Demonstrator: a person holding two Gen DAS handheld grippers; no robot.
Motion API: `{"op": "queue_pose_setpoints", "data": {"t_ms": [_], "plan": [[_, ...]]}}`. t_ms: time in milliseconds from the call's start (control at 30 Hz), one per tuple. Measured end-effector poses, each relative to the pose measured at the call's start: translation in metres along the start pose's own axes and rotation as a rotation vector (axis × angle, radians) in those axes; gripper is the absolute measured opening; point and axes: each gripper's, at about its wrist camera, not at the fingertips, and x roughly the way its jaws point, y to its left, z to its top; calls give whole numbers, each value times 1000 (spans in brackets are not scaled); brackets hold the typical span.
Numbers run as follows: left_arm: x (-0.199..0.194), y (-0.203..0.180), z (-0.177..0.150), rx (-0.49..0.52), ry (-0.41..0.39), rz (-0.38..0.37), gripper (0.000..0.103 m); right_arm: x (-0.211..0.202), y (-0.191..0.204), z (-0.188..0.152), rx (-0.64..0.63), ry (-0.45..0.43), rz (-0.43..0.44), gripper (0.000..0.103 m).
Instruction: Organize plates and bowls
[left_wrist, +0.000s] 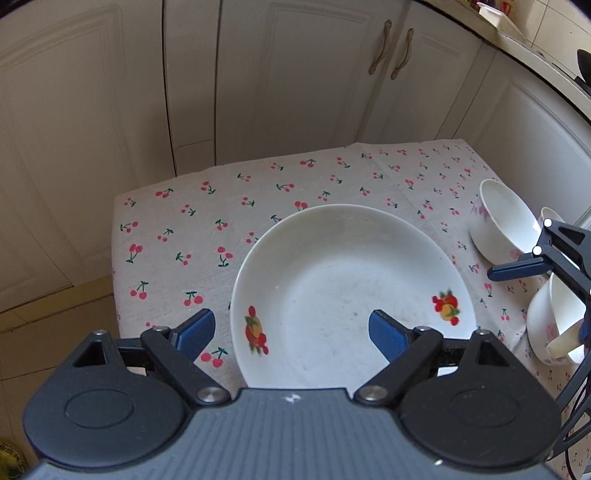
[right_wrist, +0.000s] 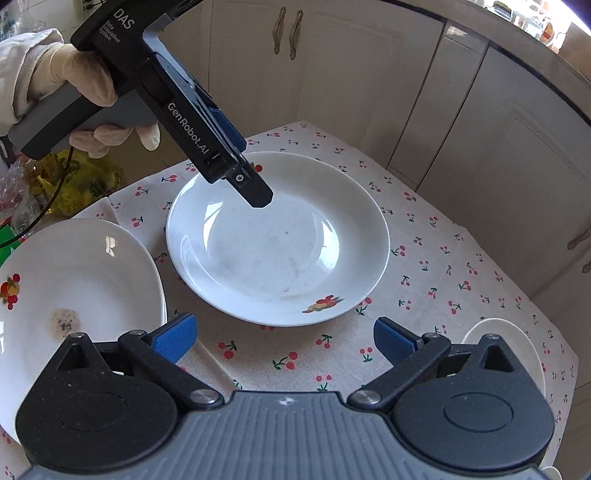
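Observation:
A white plate with fruit decals lies on the cherry-print tablecloth. My left gripper hovers open over its near rim, one finger above the cloth and one above the plate, holding nothing. In the right wrist view the same plate sits mid-table, with the left gripper above its far-left rim, held by a gloved hand. My right gripper is open and empty above the cloth in front of the plate. A second, stained plate lies left. Two white bowls stand right.
Cream cabinet doors with handles close in behind the small table. The table's far edge and left edge drop to a tiled floor. A yellow bag lies beyond the table's left side. Another bowl sits near the right gripper.

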Motion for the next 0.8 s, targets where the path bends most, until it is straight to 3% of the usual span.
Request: {"op": "queue_pose_setpoints", "data": {"t_ms": [233,467,800], "plan": [[19,3,7,23,29,-48,88,21,-7,2,23,46,24,103],[25,2,18,96,44,-118,88,24,-10,1,22,32,43,102],[31,0,23,151,84,-138,87,30,-12,4,-3,11,86,100]]}}
